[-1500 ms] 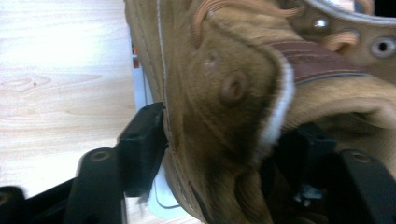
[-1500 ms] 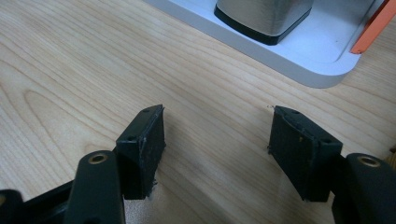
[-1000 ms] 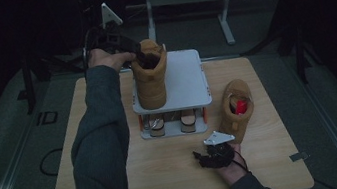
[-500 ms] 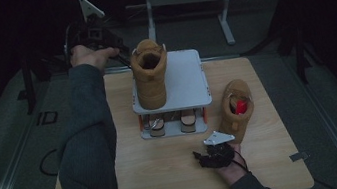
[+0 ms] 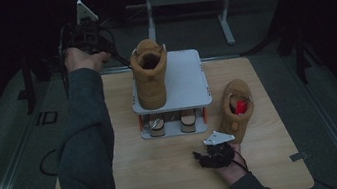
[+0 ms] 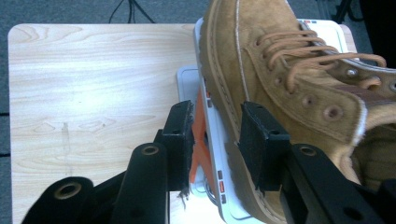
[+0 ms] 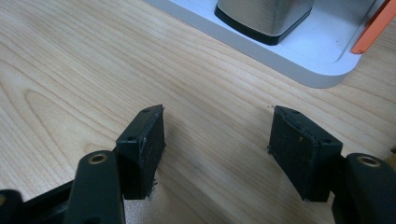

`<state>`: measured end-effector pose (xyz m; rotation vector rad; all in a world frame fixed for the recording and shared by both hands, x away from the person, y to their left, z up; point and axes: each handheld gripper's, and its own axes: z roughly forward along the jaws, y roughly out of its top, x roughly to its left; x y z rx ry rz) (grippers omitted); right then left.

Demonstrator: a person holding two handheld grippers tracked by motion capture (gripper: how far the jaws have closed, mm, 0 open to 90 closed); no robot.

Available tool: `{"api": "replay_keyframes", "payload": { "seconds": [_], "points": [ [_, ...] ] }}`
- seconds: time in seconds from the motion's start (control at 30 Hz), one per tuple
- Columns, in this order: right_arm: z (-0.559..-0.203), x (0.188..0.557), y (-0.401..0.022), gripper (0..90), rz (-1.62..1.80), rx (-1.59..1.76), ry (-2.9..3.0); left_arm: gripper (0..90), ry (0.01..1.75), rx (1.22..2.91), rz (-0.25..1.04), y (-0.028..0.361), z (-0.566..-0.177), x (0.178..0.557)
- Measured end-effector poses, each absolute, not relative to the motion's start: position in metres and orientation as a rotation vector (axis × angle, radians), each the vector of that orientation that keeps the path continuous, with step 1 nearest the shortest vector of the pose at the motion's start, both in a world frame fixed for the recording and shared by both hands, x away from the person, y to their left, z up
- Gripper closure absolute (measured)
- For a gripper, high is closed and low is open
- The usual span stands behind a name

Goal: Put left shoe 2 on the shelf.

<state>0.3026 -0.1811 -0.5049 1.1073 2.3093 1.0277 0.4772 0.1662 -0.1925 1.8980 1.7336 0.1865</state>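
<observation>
Two grippers: the left gripper (image 5: 89,40) hangs off the table's far edge beside the boot (image 5: 150,79), jaws just closing, nothing held; the right gripper (image 7: 217,154) gapes wide over bare wood.

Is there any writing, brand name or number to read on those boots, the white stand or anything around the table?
"ID": pale letters on the dark floor mat left of the wooden table.
Small marks along the edge of the white stand: too small to read.
Tan boot on the stand: no legible brand or label.
Second tan boot on the table: no legible writing.
</observation>
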Motion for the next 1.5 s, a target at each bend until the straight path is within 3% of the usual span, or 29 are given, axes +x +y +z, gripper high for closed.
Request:
{"api": "replay_keyframes", "payload": {
  "seconds": [0.63, 0.77, 1.03, 1.23, 1.5],
  "points": [
    [-0.505, 0.303, -0.181, 35.4, 1.025, 1.107, 2.311, 55.6, 1.805, 1.898, 0.273, 0.181, -0.268, 0.49],
    [-0.505, 0.303, -0.181, 35.4, 1.025, 1.106, 2.31, 53.9, 1.802, 1.969, 0.368, 0.175, -0.286, 0.494],
    [-0.505, 0.302, -0.181, 35.4, 1.026, 1.104, 2.309, 53.4, 1.781, 1.97, 0.389, 0.176, -0.332, 0.497],
    [-0.505, 0.302, -0.181, 35.3, 1.026, 1.107, 2.309, 51.1, 1.777, 2.019, 0.48, 0.179, -0.378, 0.496],
    [-0.505, 0.302, -0.181, 35.3, 1.023, 1.103, 2.31, 47.7, 1.729, 1.961, 0.583, 0.183, -0.415, 0.489]
  ]
}}
